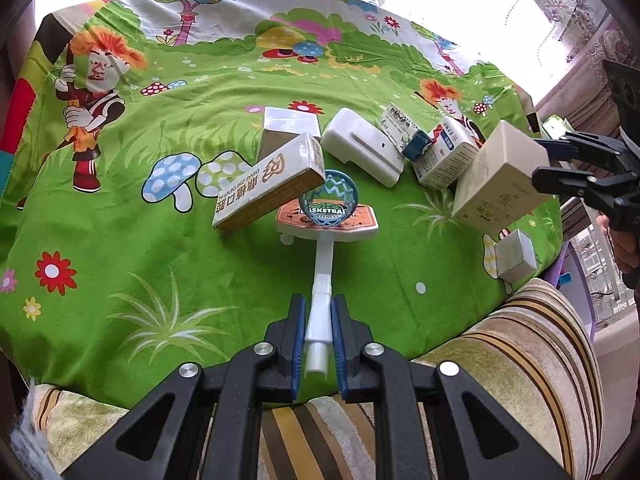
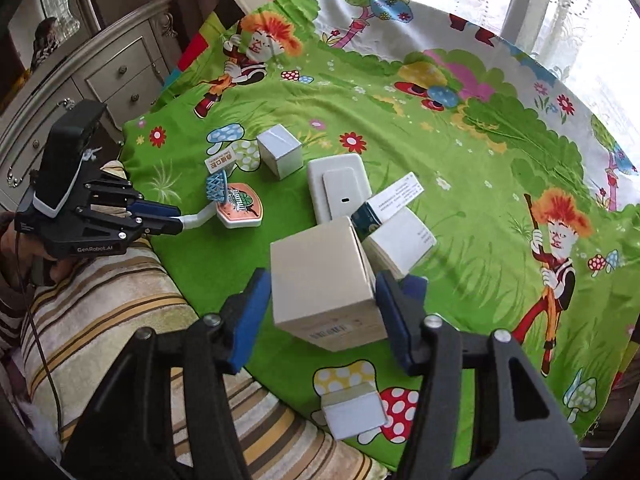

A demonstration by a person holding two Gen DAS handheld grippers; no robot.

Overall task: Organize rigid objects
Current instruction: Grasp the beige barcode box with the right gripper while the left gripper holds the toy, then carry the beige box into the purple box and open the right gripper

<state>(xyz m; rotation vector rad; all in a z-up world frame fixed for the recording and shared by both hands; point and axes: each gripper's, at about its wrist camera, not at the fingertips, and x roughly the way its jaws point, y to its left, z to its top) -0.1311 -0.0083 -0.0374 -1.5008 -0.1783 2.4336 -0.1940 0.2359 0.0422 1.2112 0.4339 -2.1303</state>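
While both hands are carrying something, the sorting looks mid-way: the left gripper (image 1: 319, 334) is pinching the white pole of the toy basketball hoop (image 1: 328, 216), jaws pressed onto the pole, backboard lying near the toothpaste box (image 1: 270, 186). The right gripper (image 2: 324, 312) is holding the beige box (image 2: 326, 280) above the cloth; its blue pads sit at the box's sides, though a thin gap seems to show on the left pad, so the grip looks loose. Next move probably calls for setting each item down in a tidy spot beside the white cube box (image 2: 280, 151), flat white device (image 2: 340, 190) and medicine boxes (image 1: 444, 156), without knocking them. A small white box (image 2: 354, 414) is sitting near the edge. Everything is resting on a green cartoon tablecloth (image 1: 120, 240), with a striped cushion (image 2: 100, 320) in front, a dresser (image 2: 100, 76) at the left and curtained window behind.
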